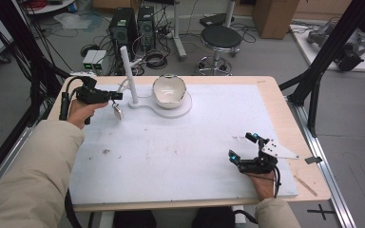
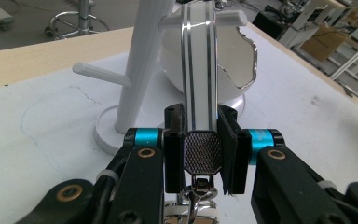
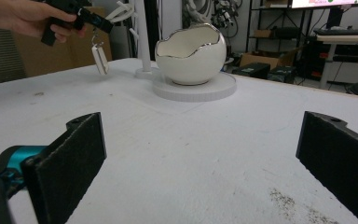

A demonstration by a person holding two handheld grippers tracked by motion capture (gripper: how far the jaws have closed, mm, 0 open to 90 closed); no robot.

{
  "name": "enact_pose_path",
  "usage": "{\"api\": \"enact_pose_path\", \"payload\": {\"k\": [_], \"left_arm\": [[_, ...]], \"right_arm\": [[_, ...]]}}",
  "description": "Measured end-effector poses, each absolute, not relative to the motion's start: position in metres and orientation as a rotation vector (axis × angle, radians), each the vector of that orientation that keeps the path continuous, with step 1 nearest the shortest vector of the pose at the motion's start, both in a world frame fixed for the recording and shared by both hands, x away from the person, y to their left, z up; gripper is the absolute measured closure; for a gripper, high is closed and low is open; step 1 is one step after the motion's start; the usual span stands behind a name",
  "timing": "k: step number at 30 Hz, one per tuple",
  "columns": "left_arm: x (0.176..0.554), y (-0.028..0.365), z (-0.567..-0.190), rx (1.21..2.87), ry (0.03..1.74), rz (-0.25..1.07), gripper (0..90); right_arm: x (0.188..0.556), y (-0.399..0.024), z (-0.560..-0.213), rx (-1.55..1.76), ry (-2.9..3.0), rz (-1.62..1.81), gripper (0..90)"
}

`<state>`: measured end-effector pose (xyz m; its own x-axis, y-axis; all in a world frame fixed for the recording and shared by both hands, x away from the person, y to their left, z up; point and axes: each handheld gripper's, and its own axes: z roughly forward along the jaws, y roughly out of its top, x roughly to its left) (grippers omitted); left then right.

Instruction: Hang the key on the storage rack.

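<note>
Workshop floor surrounds one wooden table (image 1: 285,109) covered almost wholly by one white mat (image 1: 171,152); a bare wood strip shows along the far and right edges. Most of the mat is open, with wide free room between the two hands and across the centre and near side.

One white stand (image 1: 164,102) sits near the far-left part of the mat: a round base, an upright post (image 1: 128,73) with short pegs, and one egg-shaped white bowl (image 1: 169,90) with a broken-shell, silver-edged rim resting on the base. Post and bowl stand just beside each other and form the sole obstruction on the mat.

Left gripper (image 1: 114,96) is held above the mat just left of the post, jaws pressed onto a flat white bracelet (image 2: 199,70) with silver edges. In the left gripper view the bracelet rises between the pads towards a peg; whether it touches the peg cannot be told. A small clasp piece (image 3: 100,58) hangs beneath the jaws, clear of the mat.

Right gripper (image 1: 243,148) rests at the near-right part of the mat, well apart from the stand, jaws spread wide with nothing between them.

Beyond the far edge stand one black stool (image 1: 220,40) and two computer towers (image 1: 133,28), off the table.
</note>
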<state>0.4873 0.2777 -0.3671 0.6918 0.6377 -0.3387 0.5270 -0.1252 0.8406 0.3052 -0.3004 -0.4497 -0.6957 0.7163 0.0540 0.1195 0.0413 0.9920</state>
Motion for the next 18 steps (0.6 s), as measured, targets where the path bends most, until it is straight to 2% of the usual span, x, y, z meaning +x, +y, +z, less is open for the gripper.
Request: {"api": "enact_pose_path", "payload": {"k": [9, 12, 16, 18], "left_arm": [[0.4905, 0.2730, -0.3719, 1.787, 0.963, 0.140, 73.2], [0.4900, 0.2726, -0.3734, 1.812, 0.983, 0.187, 71.5], [0.4854, 0.2756, -0.3736, 1.808, 0.982, 0.240, 56.3], [0.4814, 0.2781, -0.3725, 1.797, 0.958, 0.266, 43.6]], "right_arm": [[0.3053, -0.3002, -0.4500, 0.845, 1.854, 1.694, 0.5], [0.3055, -0.3003, -0.4500, 0.847, 1.851, 1.695, 0.5], [0.3052, -0.2997, -0.4499, 0.836, 1.862, 1.688, 0.5], [0.3052, -0.2994, -0.4500, 0.835, 1.859, 1.682, 0.5]]}}
